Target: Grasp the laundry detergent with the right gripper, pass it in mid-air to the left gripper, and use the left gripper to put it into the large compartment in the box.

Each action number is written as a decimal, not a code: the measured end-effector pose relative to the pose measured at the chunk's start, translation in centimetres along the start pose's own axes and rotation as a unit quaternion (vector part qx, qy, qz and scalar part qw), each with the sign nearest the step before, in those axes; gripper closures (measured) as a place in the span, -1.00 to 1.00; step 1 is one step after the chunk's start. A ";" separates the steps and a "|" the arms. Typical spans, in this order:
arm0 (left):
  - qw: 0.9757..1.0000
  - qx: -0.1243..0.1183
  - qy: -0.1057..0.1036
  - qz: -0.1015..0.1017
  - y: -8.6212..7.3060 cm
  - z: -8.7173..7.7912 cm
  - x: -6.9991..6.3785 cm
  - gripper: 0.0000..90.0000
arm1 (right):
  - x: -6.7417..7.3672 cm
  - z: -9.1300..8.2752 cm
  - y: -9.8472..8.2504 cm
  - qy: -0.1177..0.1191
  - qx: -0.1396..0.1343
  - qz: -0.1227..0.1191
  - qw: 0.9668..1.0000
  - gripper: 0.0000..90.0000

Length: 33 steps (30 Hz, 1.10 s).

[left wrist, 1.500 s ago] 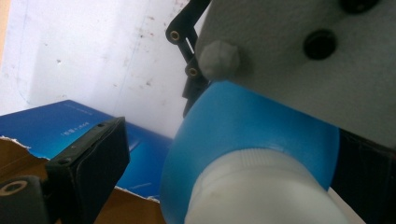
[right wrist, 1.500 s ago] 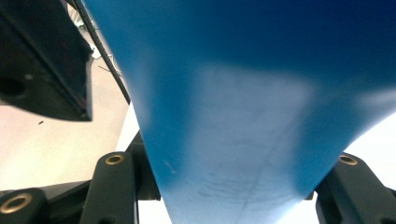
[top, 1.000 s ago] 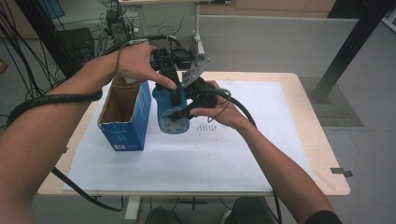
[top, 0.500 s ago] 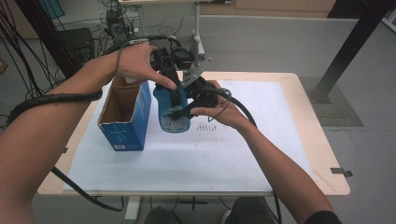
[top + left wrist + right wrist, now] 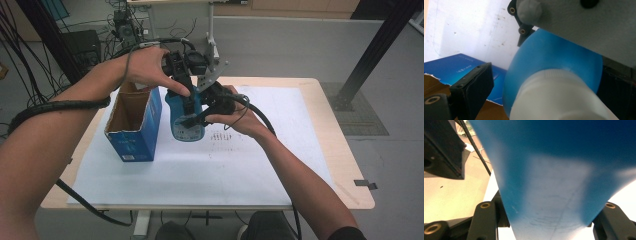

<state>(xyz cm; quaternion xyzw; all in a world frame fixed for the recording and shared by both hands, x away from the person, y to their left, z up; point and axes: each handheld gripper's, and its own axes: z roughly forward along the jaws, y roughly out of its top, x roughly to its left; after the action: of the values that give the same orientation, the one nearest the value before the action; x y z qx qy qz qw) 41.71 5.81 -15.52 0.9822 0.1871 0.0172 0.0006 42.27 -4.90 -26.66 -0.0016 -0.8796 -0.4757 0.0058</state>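
Note:
A blue bottle (image 5: 186,122) with a white cap (image 5: 559,97) is held upright just above the white sheet, beside the blue box. My right gripper (image 5: 199,118) comes in from the right and is shut on the bottle's body (image 5: 554,182), which sits between both of its jaws. From above, my left gripper (image 5: 187,91) points down over the cap. In the left gripper view its left pad (image 5: 474,85) stands apart from the cap, with the cap between the jaws. The far jaw is mostly hidden in shadow.
An open blue cardboard box (image 5: 135,125) stands upright left of the bottle, its torn flap showing in the left gripper view (image 5: 454,67). A white sheet (image 5: 250,160) covers most of the wooden table (image 5: 325,100). Cables trail off the left edge.

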 end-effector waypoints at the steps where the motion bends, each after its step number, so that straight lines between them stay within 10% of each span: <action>1: 1.000 -0.001 -0.001 0.000 0.0 0.0 0.0 -0.86 | 0.0 0.0 0.0 0.001 0.000 0.002 1.000 -0.02; 33: 1.000 -0.002 0.000 0.008 0.1 0.1 -0.1 -0.85 | 0.2 0.0 0.1 0.005 0.000 0.000 1.000 -0.02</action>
<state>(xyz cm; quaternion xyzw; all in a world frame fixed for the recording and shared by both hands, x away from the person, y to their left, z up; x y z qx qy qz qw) 41.67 5.67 -15.57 0.9836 0.1795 0.0173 0.0024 42.08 -4.88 -26.55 0.0004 -0.8796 -0.4756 0.0104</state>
